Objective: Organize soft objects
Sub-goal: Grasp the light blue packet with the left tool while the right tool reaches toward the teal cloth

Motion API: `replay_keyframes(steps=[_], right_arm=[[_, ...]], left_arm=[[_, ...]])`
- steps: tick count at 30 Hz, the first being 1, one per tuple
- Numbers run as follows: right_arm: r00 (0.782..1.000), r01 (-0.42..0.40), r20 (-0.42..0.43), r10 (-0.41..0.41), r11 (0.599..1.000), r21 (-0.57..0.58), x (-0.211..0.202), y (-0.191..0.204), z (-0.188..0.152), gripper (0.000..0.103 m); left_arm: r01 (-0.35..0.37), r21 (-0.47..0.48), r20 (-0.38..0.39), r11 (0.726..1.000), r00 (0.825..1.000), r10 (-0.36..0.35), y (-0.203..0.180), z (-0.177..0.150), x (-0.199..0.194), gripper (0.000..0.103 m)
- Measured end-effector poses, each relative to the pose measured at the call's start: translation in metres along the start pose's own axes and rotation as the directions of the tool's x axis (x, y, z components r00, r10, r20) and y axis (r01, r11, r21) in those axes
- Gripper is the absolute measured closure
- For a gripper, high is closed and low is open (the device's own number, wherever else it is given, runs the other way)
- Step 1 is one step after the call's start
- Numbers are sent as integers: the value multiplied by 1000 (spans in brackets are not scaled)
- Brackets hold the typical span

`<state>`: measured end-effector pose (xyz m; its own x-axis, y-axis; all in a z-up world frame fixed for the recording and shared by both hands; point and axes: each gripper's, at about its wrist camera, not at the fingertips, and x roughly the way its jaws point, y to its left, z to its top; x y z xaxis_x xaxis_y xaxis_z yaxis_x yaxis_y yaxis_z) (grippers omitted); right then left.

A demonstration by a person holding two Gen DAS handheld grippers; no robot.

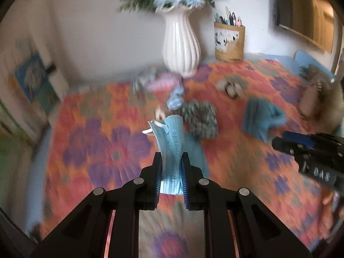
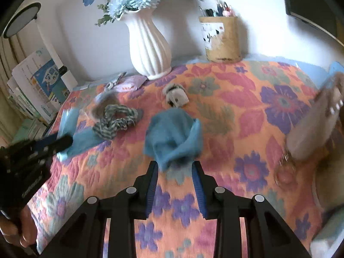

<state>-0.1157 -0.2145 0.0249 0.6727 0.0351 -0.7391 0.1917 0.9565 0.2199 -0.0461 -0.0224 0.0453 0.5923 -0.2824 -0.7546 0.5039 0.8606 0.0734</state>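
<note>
Holding entry, two soft items in hand on the quilt-covered tabletop.

Item 1: pale blue face mask. Location: centre of the tabletop, standing up between the jaws of the left gripper, which are nearly closed and clamp its lower part. Its white ear loops hang free on the left. Risk: a loose loop may snag the striped scrunchie just beyond it and drag that along. The mask is thin and slick-looking, so a quick swing may pull it out of the narrow hold.

Item 2: teal cloth. Location: right of centre, bunched, its near edge filling the gap at the tips of the right gripper. The jaws stand partly closed and appear to pinch only that edge; blur keeps this from being certain. Risk: so shallow a bite may let go on lifting, or raise one corner while the rest trails across the quilt and sweeps the small grey-and-white piece behind it.

Surroundings: white ribbed vase of flowers and a pen pot at the far edge against the wall. Risk: a trailing cloth or a wide reach toward the far side may knock the tall vase over.

Both views are smeared, so fine contact is hard to confirm.
</note>
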Motion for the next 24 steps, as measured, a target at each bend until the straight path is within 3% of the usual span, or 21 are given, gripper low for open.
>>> replay_keyframes(steps=[3, 6, 7, 10, 11, 12, 13, 15, 18, 20, 21, 22, 23, 24], right_arm=[[998, -33, -52, 34, 999, 18, -8, -6, -14, 71], [995, -63, -75, 65, 997, 34, -17, -12, -27, 71], [995, -67, -75, 69, 997, 32, -19, -12, -28, 71], [993, -73, -88, 76, 997, 34, -18, -14, -29, 68], [992, -83, -87, 86, 996, 39, -17, -14, -28, 63], [992, -91, -87, 94, 995, 43, -18, -14, -28, 48], [991, -95, -85, 99, 994, 47, -19, -14, -28, 40], [994, -83, -63, 85, 995, 48, -24, -14, -25, 16], [998, -56, -13, 56, 998, 16, -28, -11, -10, 12], [999, -47, -15, 47, 999, -15, -21, -6, 6, 6], [999, -37, -28, 36, 999, -28, -15, -4, 11, 5], [999, -22, -41, 20, 998, -52, -7, 2, 19, 5], [999, -13, -38, 10, 997, -73, -1, 6, 23, 5], [1000, -1, -30, -2, 996, -93, 3, 10, 26, 5]], left_arm=[[91, -77, -53, 993, 994, -95, 8, -32, -6, 89], [82, -89, -46, 993, 995, -86, 9, -49, -13, 83], [60, -82, -37, 995, 997, -64, 9, -49, -14, 68], [36, -61, -41, 997, 998, -39, 5, -43, -10, 52], [39, -44, -38, 998, 998, -40, 2, -42, -11, 47], [45, -27, -38, 999, 998, -46, -1, -41, -11, 33], [58, -5, -33, 998, 998, -58, -6, -41, -13, 19], [80, 31, -20, 996, 997, -79, -13, -43, -16, 13], [30, 103, -42, 994, 999, -26, -32, -44, -4, 15], [-16, 142, -81, 990, 996, 27, -42, -47, 11, 22], [14, 116, -53, 993, 999, -8, -39, -46, 9, 34], [49, 102, -60, 994, 997, -43, -36, -47, 9, 57], [60, 89, -48, 994, 997, -56, -31, -47, 7, 66], [44, 82, -36, 996, 999, -41, -27, -47, 7, 83]])
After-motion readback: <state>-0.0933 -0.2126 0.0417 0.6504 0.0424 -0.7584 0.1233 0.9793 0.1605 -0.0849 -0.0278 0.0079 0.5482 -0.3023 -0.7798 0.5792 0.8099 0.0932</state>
